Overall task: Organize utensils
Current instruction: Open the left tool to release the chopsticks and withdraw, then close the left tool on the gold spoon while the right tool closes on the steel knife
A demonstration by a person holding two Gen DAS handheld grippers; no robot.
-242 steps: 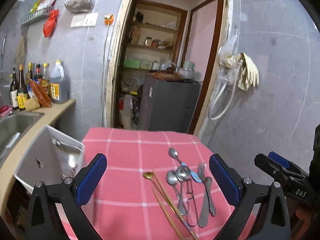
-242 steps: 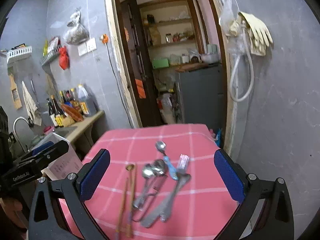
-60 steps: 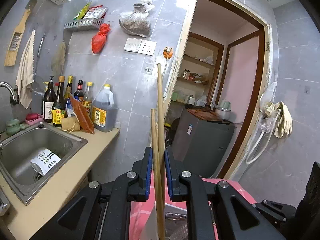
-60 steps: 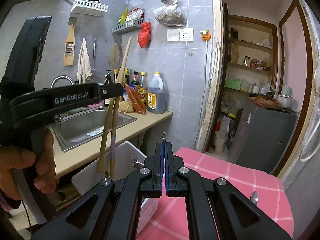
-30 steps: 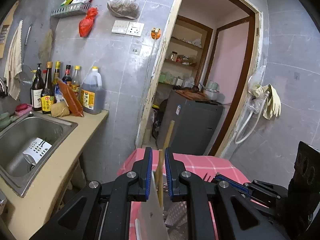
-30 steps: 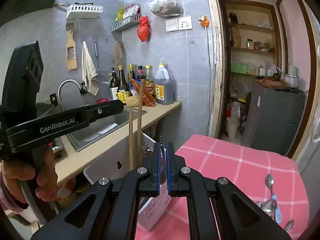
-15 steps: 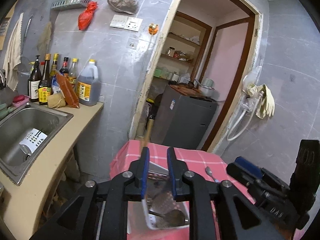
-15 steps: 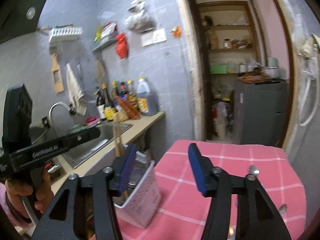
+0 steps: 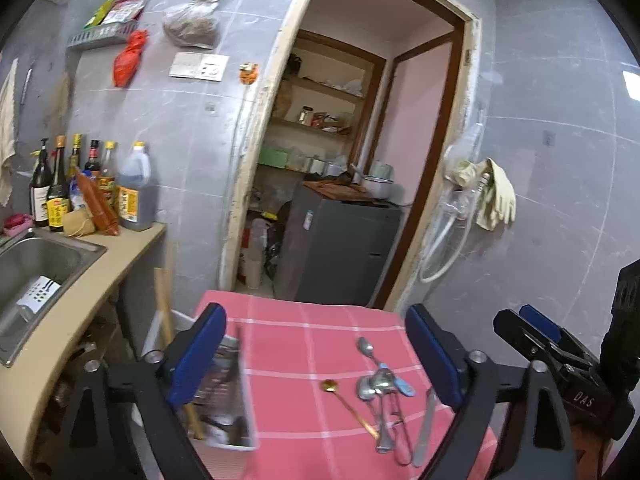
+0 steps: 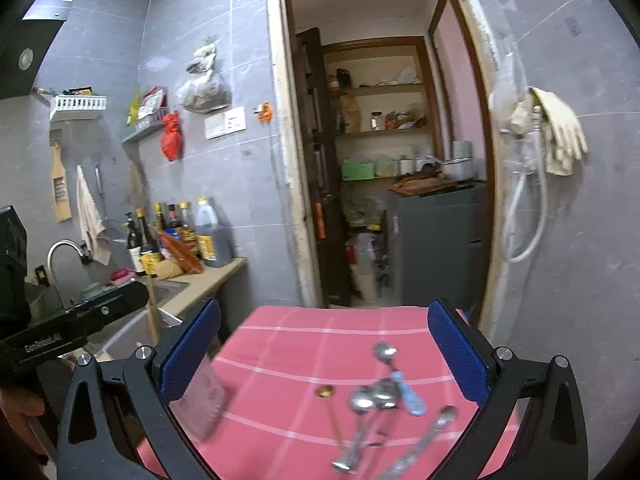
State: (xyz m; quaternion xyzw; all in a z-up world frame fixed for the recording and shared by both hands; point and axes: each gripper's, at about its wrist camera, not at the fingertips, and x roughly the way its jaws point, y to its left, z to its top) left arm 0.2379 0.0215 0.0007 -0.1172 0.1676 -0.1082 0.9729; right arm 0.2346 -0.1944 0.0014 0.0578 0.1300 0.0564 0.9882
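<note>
Both grippers are standing wide with nothing between their blue pads, their jaws having just been opening. The left gripper (image 9: 320, 356) is looking over a table (image 9: 296, 340) covered in a pink checked cloth, and the right gripper (image 10: 324, 356) is facing the same table from a little further right. On the cloth, towards its right side, the remaining utensils (image 9: 384, 396) are lying in a loose heap: several steel spoons, one with a blue handle, a flat steel handle beside them, and a gold spoon (image 9: 348, 404) just left of the heap. A white caddy (image 9: 228, 404) is sitting at the table's left edge, partly behind the left gripper's left pad, with dark utensils blurred inside it. Two chopsticks (image 9: 164, 300) are standing upright at the caddy, their tips showing above it. In the right view a hand (image 10: 18, 408) is gripping the left gripper's handle at the far left. Beyond the caddy, a counter (image 9: 120, 256) is carrying a steel sink (image 9: 36, 256) and a row of bottles (image 9: 88, 184).
</note>
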